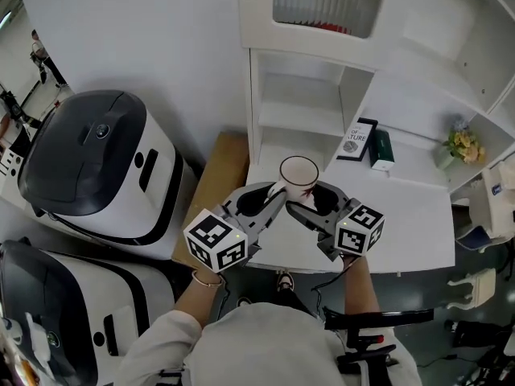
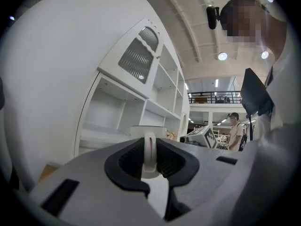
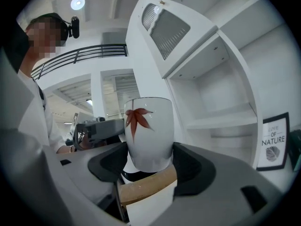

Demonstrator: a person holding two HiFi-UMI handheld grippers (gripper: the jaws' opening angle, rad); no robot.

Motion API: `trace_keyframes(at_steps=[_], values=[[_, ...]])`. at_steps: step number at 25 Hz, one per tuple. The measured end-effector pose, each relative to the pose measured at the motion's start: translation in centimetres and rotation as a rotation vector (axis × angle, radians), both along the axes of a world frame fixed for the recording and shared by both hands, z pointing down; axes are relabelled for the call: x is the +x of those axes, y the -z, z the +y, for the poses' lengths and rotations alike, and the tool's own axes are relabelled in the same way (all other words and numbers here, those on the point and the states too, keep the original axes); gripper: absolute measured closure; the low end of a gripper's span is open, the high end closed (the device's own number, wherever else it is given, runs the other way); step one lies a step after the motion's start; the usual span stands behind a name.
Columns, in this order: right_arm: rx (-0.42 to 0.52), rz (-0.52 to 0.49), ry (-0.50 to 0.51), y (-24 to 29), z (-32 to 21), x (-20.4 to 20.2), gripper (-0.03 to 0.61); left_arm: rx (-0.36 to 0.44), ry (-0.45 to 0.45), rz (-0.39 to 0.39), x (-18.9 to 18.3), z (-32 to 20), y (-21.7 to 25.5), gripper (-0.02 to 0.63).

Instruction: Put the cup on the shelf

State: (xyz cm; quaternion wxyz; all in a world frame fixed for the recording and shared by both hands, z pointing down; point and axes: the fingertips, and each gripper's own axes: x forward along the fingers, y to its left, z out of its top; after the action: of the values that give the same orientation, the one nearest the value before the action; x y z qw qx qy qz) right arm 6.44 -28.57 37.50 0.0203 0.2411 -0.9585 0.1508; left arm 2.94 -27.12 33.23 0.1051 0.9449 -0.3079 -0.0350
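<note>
White ceramic cup (image 1: 298,177) w/ red leaf print sits mid-frame in head view, just below the shelf (image 1: 299,117) bays at upper centre. Pick-up looks done; placing not yet. Left gripper (image 1: 269,199) is pinched narrow on its handle (image 2: 149,152), and right gripper (image 1: 310,203) clamps the body. Cup upright: long axis vertical, mouth up, handle toward lower left.

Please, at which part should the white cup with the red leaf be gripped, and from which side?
Grip the cup low on its rounded body, from the side with jaws level: it is upright and its wall is smooth. The right gripper clamps there; the left gripper pinches the thin handle.
</note>
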Motion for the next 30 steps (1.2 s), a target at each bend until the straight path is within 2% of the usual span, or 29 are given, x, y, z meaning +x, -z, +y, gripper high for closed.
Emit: trace_keyframes(at_steps=[14, 21, 30], values=[[-0.097, -0.015, -0.047, -5.8, -4.2, 1.7, 0.270, -0.112, 0.071, 0.041, 1.3, -4.5, -5.9, 0.549], [-0.151, -0.014, -0.039, -10.8, -6.4, 2.4, 0.270, -0.163, 0.079, 0.043, 2.0, -6.9, -10.8, 0.549], [-0.249, -0.074, -0.062, -16.4, -7.3, 3.2, 0.272, -0.227, 0.114, 0.049, 2.8, -8.2, -16.2, 0.549]])
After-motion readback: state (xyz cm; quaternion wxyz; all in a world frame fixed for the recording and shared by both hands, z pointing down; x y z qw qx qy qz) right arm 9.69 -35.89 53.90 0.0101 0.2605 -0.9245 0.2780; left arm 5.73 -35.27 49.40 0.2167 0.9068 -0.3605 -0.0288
